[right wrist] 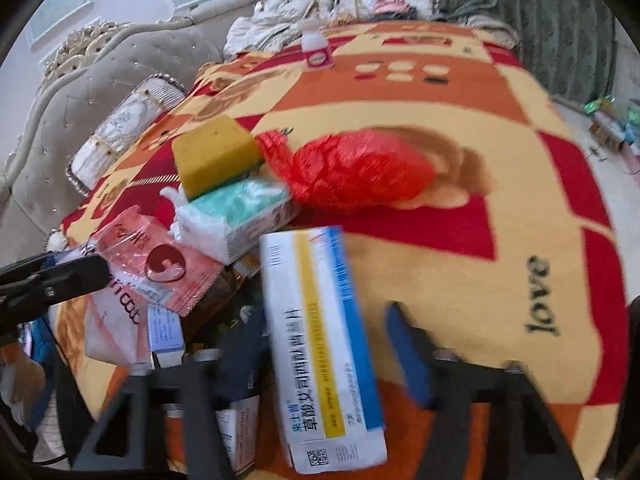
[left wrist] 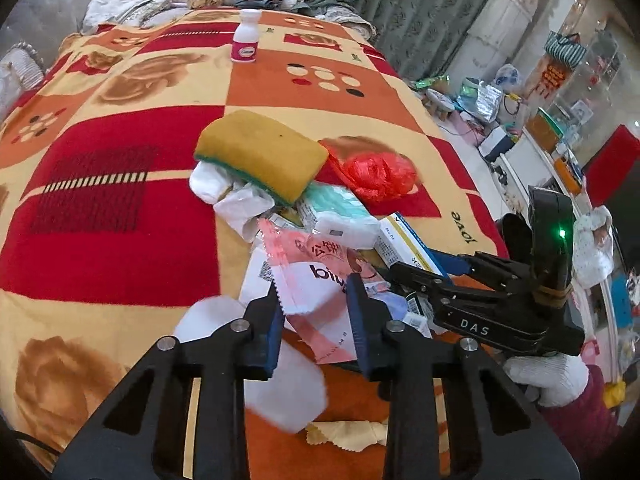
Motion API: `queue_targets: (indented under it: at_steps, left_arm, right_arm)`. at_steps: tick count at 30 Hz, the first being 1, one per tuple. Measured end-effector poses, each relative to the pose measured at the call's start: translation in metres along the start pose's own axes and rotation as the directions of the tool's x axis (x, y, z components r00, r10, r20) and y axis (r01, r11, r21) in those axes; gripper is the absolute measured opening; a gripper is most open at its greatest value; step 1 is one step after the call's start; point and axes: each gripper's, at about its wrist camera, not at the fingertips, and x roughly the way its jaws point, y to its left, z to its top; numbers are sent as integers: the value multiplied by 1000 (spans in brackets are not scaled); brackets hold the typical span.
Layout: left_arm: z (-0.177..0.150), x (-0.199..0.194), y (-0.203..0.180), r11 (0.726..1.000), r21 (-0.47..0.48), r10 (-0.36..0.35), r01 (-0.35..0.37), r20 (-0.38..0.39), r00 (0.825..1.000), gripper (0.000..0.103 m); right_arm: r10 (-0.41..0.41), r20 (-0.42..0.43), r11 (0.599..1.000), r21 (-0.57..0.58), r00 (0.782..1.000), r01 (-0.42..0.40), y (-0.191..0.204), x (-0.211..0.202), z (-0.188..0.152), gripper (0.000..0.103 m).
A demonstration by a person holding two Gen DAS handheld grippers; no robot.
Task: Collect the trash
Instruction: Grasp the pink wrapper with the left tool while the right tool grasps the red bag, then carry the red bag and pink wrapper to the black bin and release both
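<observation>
Right tool [right wrist: 324, 344] spread wide, astride the white medicine box [right wrist: 320, 336] but not yet clamped. Box's long axis runs along the tool's reach, near the bed's [right wrist: 500, 240] front edge. Left tool [left wrist: 316, 320] also unclenched, straddling the pink wrapper [left wrist: 316, 276] in the trash pile alongside. Right is nearer the box.

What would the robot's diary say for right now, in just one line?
left tongs: open over pink wrapper | right tongs: open around white medicine box | sponge, red bag: on blanket
</observation>
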Motion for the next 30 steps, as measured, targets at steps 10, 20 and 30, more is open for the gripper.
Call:
queue_targets:
  at_steps: [10, 20, 30]
  left_arm:
    - [10, -24, 3, 1000, 8, 10, -10, 78, 997, 16]
    - [26, -31, 11, 1000, -24, 17, -14, 121, 992, 16]
    - [32, -21, 4, 1000, -14, 19, -17, 104, 994, 16]
  right_arm:
    - [-17, 27, 999, -34, 999, 18, 1, -12, -3, 44]
    - [-95, 101, 995, 10, 990, 94, -10, -4, 61, 77]
    - [-25, 72, 1000, -4, 997, 25, -12, 31, 81, 41]
